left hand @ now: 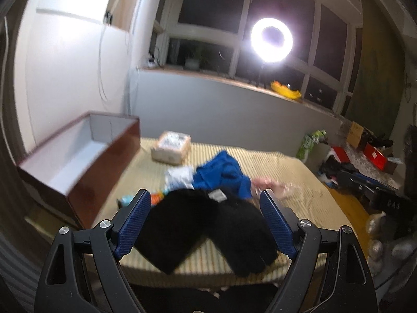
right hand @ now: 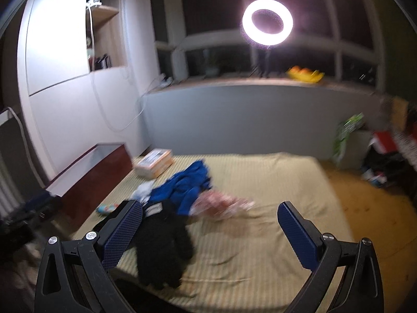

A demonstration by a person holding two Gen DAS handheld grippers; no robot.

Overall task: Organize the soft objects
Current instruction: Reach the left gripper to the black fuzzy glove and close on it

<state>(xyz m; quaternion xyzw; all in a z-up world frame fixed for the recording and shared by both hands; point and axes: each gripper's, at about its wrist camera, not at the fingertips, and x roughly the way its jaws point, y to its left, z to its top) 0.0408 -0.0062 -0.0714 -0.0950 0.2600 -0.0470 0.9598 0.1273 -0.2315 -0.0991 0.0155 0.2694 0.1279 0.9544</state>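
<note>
Item one: my left tongs, jaws spread wide, nothing held. The black garment lies between and beyond the blue pads on the near edge of the bed; whether the pads touch it I cannot tell.

Item two: my right tongs, jaws equally wide, empty, over bare striped sheet to the right of the pile.

Item three: black garment, spread in an inverted V in the left view, two legs pointing toward the near edge, white label at the far end. Long axis runs near to far.

Item four: blue cloth, crumpled, just beyond the black one and overlapping it; in the right view its length slants from near to far right.

Item five: pink patterned cloth, right of the blue, blurred.

Item six: white cloth, left of the blue.

Item seven: open brown box, white inside, left edge of the bed, long axis near to far.

Item eight: small carton, far left on the bed.

Item nine: ring lamp, lit, at the window.
</note>
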